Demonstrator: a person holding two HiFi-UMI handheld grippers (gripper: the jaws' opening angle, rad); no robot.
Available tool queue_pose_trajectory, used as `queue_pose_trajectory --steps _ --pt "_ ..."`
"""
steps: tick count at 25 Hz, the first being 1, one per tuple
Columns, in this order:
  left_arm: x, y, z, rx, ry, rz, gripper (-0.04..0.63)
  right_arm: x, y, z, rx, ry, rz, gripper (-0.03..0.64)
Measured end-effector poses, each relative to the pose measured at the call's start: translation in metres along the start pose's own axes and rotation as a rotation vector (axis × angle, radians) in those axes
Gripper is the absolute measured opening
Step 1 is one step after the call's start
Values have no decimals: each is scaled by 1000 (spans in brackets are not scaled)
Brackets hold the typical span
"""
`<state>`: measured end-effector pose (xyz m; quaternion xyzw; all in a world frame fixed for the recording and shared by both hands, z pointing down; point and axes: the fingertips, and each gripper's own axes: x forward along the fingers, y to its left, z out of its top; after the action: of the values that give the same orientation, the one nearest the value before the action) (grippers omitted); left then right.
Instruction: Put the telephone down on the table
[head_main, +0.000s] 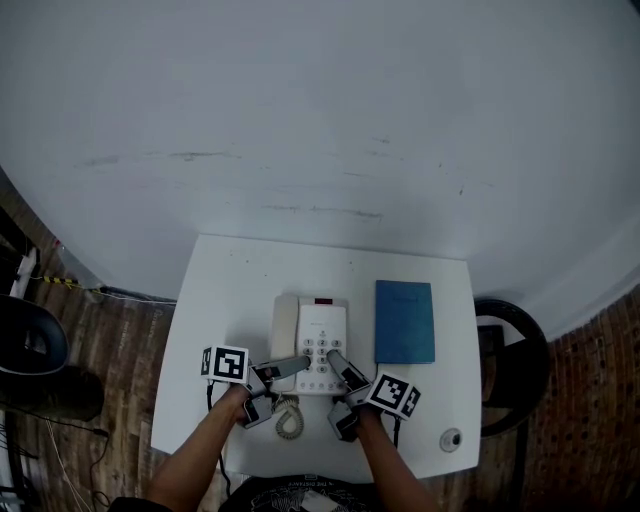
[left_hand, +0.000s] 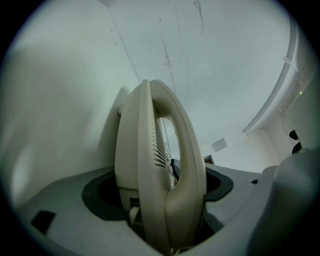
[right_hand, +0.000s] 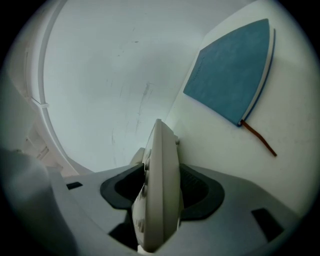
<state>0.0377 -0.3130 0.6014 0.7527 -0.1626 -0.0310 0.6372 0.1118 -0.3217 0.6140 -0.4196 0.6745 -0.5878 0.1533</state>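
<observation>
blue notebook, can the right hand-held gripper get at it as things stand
Probably yes. The blue notebook lies beside the telephone, on the side of the right hand-held gripper, with nothing between. Its jaws stand open around the telephone's edge, so it must back off first.

Left forearm (head_main: 200, 450) and right forearm (head_main: 392, 466) reach forward, converging. Left gripper (head_main: 298, 364) jaws clamp the telephone (head_main: 312, 322). Right gripper (head_main: 336, 360) jaws spread wide, straddling its edge.

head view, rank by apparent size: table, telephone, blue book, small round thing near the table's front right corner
1. table, by far the largest
2. telephone
3. blue book, slightly smaller than the telephone
4. round thing, tiny
</observation>
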Motion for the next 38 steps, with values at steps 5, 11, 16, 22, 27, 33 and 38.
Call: queue_pose_trajectory --steps 5,11,16,22,27,33,38 --pt "-1 2 0 8 -11 29 396 0 0 -1 -4 6 -1 213" --pt "-4 6 -2 28 -14 84 397 -1 0 -4 -26 24 -20 210" --pt "-4 7 -4 45 0 112 397 -4 0 -3 -133 45 -74 216" --pt "-3 9 -8 116 23 178 398 -7 -2 -3 -250 70 -125 215" --pt "-4 11 -9 151 7 228 399 -9 -4 -3 -264 70 -144 216" --pt "-6 16 -11 271 27 320 399 -9 -9 -2 -276 75 -188 178" --pt "-9 19 -12 298 14 372 403 -9 -10 -4 -291 76 -197 175"
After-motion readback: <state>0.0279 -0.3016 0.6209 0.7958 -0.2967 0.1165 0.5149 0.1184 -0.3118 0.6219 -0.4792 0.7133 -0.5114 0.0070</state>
